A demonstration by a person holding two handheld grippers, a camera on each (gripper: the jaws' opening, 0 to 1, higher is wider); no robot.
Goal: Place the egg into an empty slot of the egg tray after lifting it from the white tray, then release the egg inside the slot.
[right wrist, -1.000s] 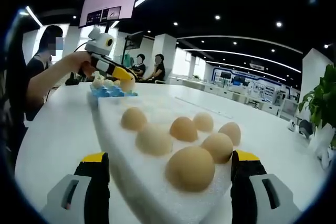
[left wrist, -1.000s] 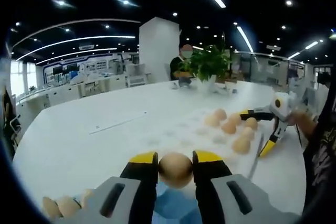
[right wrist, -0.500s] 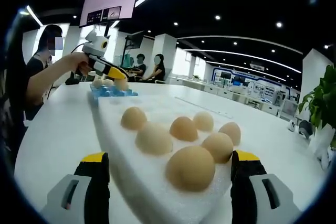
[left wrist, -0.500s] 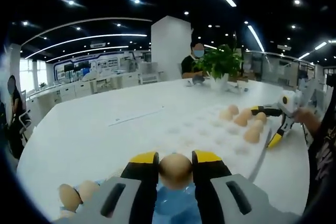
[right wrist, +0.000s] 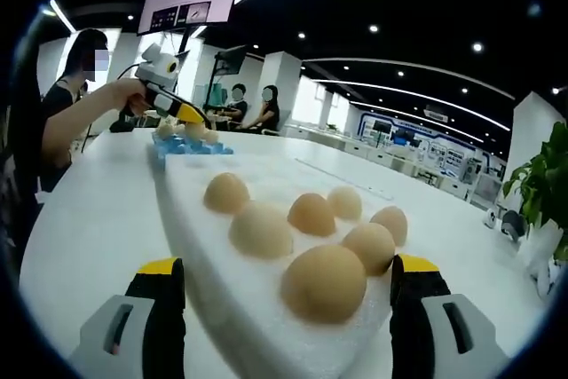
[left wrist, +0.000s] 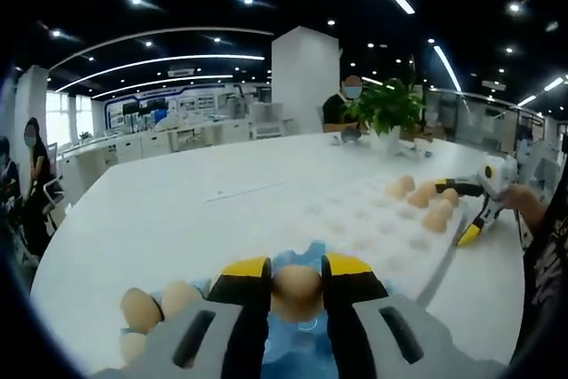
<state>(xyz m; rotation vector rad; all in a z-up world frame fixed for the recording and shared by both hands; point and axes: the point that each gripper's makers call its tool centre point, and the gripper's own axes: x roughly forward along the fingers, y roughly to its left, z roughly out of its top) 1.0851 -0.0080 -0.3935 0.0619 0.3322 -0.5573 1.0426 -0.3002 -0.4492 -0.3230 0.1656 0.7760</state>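
My left claw (left wrist: 296,274) clamped on egg (left wrist: 296,287), over blue egg tray (left wrist: 306,343). Right claw (right wrist: 287,283) spread wide at white tray (right wrist: 217,246). Lower gently, centre over empty slot, loosen only once seated.

Bright ceiling strip lights; glare on white table (left wrist: 160,219); fisheye-warped edges.

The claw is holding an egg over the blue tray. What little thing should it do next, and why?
Probably lower the left gripper a little further. Its jaws are shut on the egg, which sits just above the blue egg tray, beside eggs already in their slots. Opening comes once the egg rests in a slot.
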